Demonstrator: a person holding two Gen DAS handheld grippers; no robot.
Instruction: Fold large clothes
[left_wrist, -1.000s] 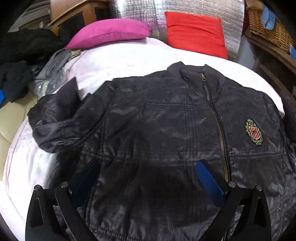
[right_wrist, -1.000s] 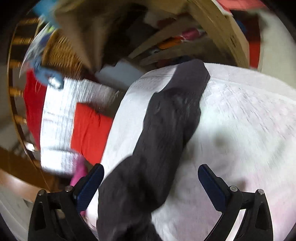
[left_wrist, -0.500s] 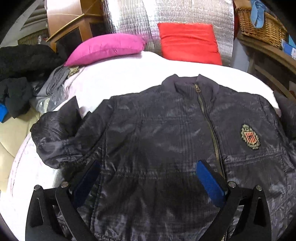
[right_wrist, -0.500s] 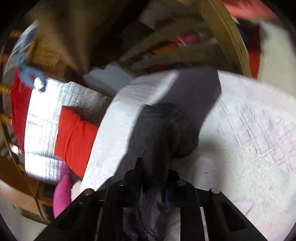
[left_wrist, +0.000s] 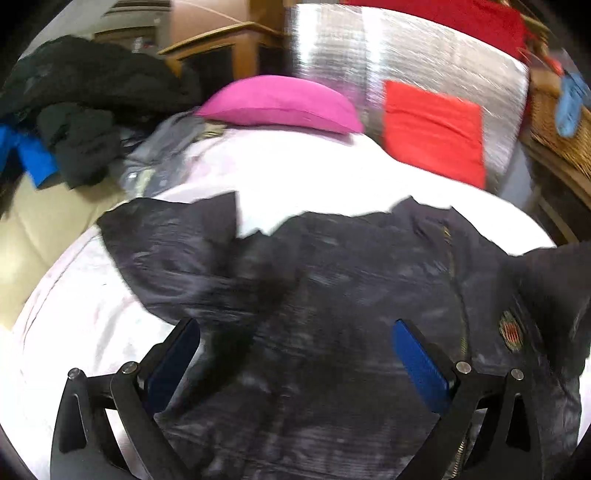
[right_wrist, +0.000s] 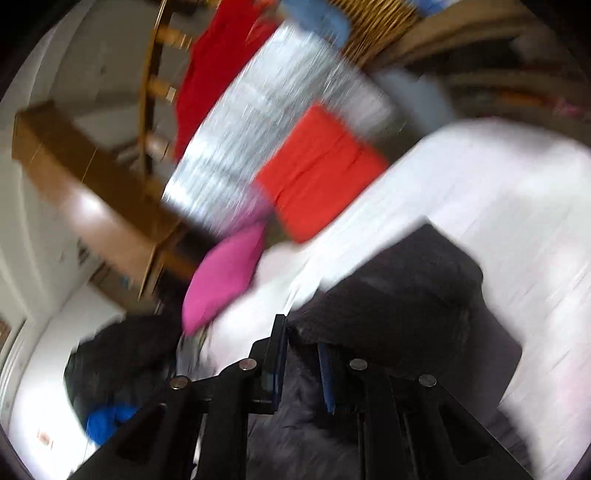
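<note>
Since the earlier frames the right gripper (right_wrist: 301, 363) has clamped onto the sleeve (right_wrist: 402, 306) and swung it up off the bed (right_wrist: 517, 206); the left view has shifted, both views blurred. Right view: jaws clenched on dark sleeve fabric at lower centre, sleeve bunched just beyond, white bed at right, pink pillow (right_wrist: 221, 280) centre left, red cushion (right_wrist: 317, 173) above it. Left view: left gripper (left_wrist: 295, 354) released, jaws wide apart over the jacket (left_wrist: 332, 302), nothing pinched. Jacket lies front up across the frame's lower half on the bed, zipper (left_wrist: 458, 295) at right, badge (left_wrist: 511, 332) far right. Beyond: pink pillow, red cushion, dark clothes pile (left_wrist: 81, 110) upper left.
</note>
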